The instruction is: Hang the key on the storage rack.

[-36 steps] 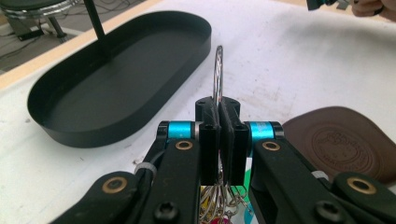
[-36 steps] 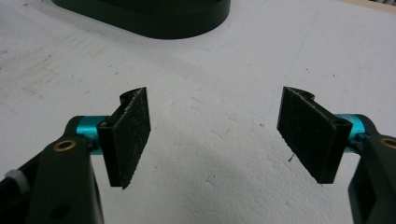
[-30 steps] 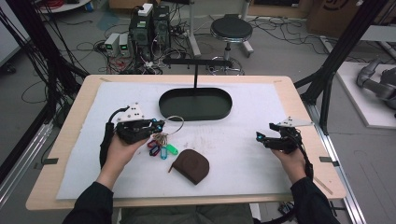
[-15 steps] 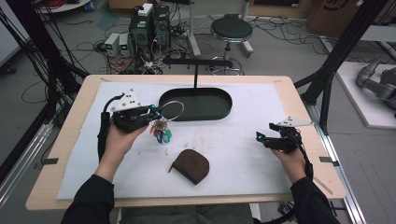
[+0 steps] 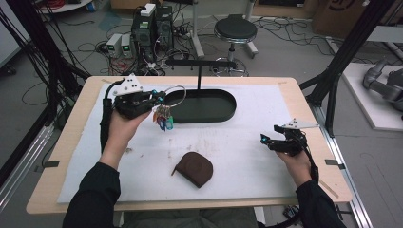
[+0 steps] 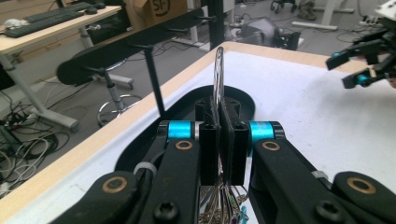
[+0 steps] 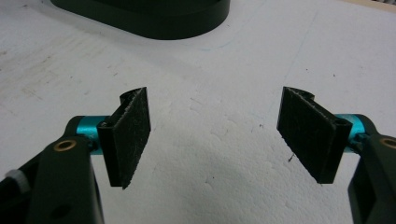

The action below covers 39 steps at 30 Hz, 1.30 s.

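At the upper left of the high view, the left tool [image 5: 159,99] is held above the white-covered wooden tabletop [image 5: 266,137], clenched on a thin silver wire key ring [image 5: 175,94] from which a bunch of small coloured keys and tags [image 5: 163,118] hangs, just beside the black oval stand base [image 5: 209,105]. In the lower middle, a brown rounded leather pouch [image 5: 194,168] lies flat. At the right, the right tool [image 5: 264,141] is seen released, nothing between its pads [image 7: 130,135].
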### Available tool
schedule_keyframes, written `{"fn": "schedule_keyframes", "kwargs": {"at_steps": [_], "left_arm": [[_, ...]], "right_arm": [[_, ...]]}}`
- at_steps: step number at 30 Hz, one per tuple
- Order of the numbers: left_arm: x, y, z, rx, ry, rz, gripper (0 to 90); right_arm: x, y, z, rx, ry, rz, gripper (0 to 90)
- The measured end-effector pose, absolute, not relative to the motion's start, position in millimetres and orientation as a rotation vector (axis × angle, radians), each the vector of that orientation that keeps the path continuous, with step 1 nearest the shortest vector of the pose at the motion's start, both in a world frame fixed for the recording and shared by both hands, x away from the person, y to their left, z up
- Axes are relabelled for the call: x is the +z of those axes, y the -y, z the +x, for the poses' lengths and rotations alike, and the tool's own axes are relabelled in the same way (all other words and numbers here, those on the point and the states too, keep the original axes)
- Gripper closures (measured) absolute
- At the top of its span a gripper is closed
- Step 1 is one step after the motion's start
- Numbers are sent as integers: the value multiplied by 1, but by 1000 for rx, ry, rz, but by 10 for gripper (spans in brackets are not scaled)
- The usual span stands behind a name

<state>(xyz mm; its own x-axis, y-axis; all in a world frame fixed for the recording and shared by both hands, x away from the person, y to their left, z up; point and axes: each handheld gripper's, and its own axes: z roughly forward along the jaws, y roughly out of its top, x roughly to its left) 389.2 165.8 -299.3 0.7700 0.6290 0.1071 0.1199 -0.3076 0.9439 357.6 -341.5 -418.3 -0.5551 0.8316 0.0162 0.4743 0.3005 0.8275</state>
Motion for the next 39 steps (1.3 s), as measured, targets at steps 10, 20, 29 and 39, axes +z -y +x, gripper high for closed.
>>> {"fn": "schedule_keyframes", "kwargs": {"at_steps": [10, 20, 29, 39], "left_arm": [[-291, -165, 418, 599, -620, 1832, 865], [-286, -154, 447, 615, -661, 1838, 866], [-295, -157, 467, 631, -741, 1834, 866], [-307, -171, 482, 624, -829, 1787, 866]], "right_arm": [[-418, 342, 358, 1154, -2155, 1166, 265], [-419, 341, 358, 1156, -2159, 1173, 266], [-419, 341, 359, 1160, -2162, 1171, 265], [-420, 342, 359, 1160, -2164, 1168, 266]]}}
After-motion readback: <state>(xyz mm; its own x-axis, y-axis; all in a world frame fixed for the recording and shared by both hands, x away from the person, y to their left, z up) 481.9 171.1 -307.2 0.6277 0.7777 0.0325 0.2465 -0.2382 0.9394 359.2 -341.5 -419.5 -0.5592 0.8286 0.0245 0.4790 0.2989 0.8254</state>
